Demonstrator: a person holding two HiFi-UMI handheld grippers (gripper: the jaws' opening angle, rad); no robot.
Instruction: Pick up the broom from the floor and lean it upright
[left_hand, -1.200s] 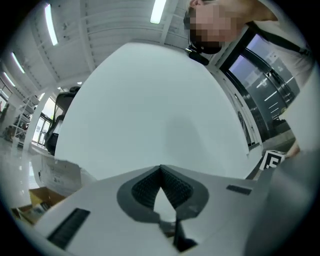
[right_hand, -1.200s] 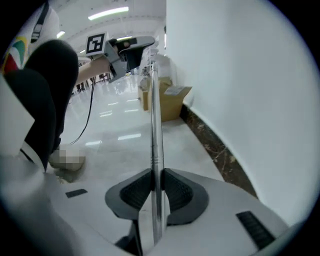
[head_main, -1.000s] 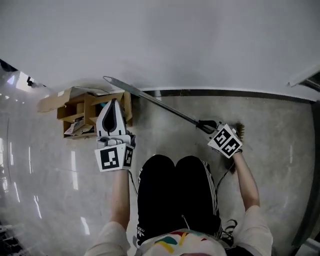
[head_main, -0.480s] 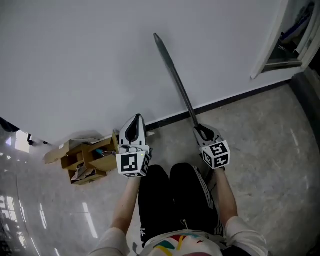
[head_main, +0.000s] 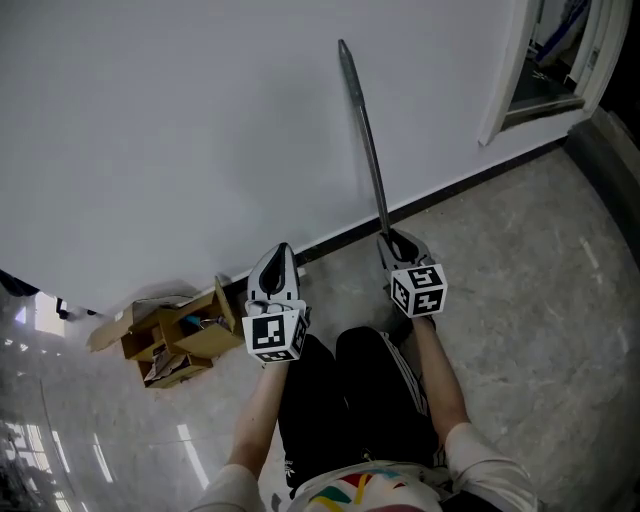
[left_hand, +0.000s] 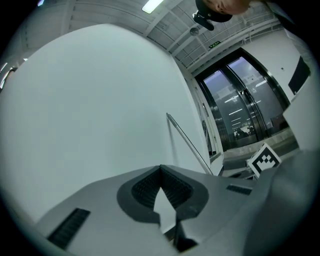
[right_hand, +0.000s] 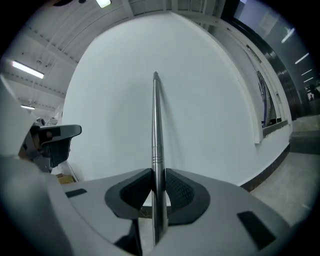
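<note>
**Head view:** Your right tongs (head_main: 393, 245) clamp the broom (head_main: 365, 140) low on its handle. The shaft stands steeply, tip near the white wall (head_main: 150, 120). Your left tongs (head_main: 275, 258) hang alongside.

**Left gripper view:** The left tongs (left_hand: 160, 167) are closed on nothing.

**Right gripper view:** The pads (right_hand: 180, 190) pinch the slim metal shaft (right_hand: 156, 125). It looks stiff, light and probably slick, so grip firmly and low.
</note>
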